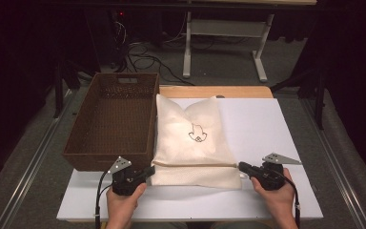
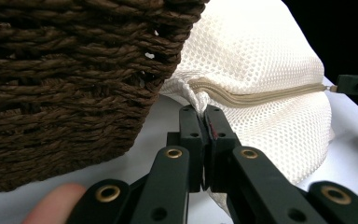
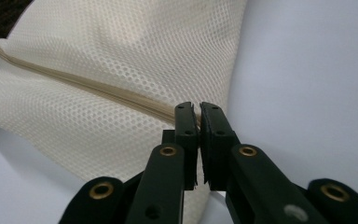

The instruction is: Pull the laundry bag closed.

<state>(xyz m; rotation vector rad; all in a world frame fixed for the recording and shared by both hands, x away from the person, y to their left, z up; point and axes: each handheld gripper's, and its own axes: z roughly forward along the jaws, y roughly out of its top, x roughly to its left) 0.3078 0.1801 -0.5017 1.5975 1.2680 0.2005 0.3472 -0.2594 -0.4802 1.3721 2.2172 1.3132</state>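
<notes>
A cream mesh bag (image 1: 190, 138) with a small black emblem lies on the white board (image 1: 262, 124), its beige zipper (image 1: 195, 165) running along the near side. My left gripper (image 1: 151, 170) is shut on the bag's left corner, where the fabric bunches between the jaws at the zipper's end (image 2: 204, 112). My right gripper (image 1: 242, 166) is shut on the zipper's right end; in the right gripper view the zipper (image 3: 98, 89) runs straight into the shut jaws (image 3: 198, 108). The bag (image 2: 261, 51) is stretched taut between both grippers.
A dark brown wicker basket (image 1: 76, 143) stands on the left, touching the bag's left edge and close to my left gripper (image 2: 65, 84). The table's wooden edge (image 1: 219, 91) shows behind the board. Cables and white desk legs (image 1: 187, 43) are on the floor beyond.
</notes>
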